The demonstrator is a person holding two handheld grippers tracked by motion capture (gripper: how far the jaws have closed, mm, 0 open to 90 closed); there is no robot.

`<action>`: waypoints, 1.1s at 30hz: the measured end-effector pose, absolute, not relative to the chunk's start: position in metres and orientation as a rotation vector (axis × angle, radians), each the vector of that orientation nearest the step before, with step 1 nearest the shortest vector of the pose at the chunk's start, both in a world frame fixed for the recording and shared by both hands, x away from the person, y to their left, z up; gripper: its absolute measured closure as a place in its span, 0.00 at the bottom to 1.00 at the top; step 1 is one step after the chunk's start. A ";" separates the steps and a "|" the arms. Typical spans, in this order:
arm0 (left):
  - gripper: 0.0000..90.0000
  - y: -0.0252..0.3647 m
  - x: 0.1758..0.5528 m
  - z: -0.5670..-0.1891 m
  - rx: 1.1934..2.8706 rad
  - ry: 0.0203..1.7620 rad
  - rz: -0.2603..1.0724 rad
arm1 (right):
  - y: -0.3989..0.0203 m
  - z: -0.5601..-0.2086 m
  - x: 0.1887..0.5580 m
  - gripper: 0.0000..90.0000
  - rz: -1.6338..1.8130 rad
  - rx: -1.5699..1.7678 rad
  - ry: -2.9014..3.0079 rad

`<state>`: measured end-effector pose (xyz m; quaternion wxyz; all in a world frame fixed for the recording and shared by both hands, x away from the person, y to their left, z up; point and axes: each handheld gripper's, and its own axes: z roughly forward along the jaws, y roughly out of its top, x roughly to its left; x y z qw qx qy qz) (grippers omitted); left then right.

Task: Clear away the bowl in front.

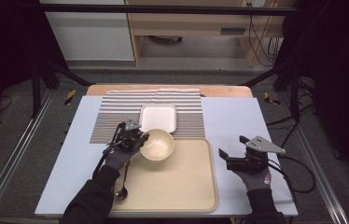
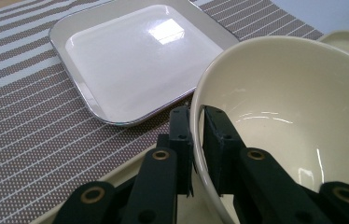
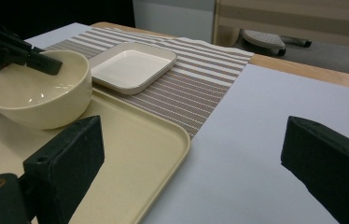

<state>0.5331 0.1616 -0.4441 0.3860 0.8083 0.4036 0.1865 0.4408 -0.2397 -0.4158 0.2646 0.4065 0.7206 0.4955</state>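
Table's lit well from overhead, surroundings go nearly black – square glare patch on the white plate (image 2: 135,60), soft streaks inside the bowl (image 2: 294,116). Near jaws look slightly soft.

We see the left forearm, in a dark sleeve, come in from the bottom edge of the high view and angle up and to the right. Its gloved left hand (image 1: 118,157) carries the left tongs (image 1: 141,138), pointing right and slightly away from the person. In the left gripper view the two black jaws stand nearly together, clamped on the rim of a bowl (image 2: 294,116), one pad inside the wall, one outside.

The right hand (image 1: 255,176), also gloved, sits low at the right. The right tongs (image 1: 231,149) point left, level above the desk (image 1: 238,121). Jaws wide apart, nothing between them.
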 end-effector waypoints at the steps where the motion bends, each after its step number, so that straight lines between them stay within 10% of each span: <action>1: 0.90 0.162 0.534 -0.445 2.057 1.033 0.467 | -0.240 -0.416 0.441 0.07 1.340 1.099 1.945; 14: 0.87 0.167 0.533 -0.440 2.040 1.013 0.486 | -0.241 -0.415 0.441 0.07 1.339 1.104 1.940; 33: 0.46 0.192 0.529 -0.385 1.939 0.966 0.542 | -0.243 -0.413 0.440 0.07 1.351 1.110 1.925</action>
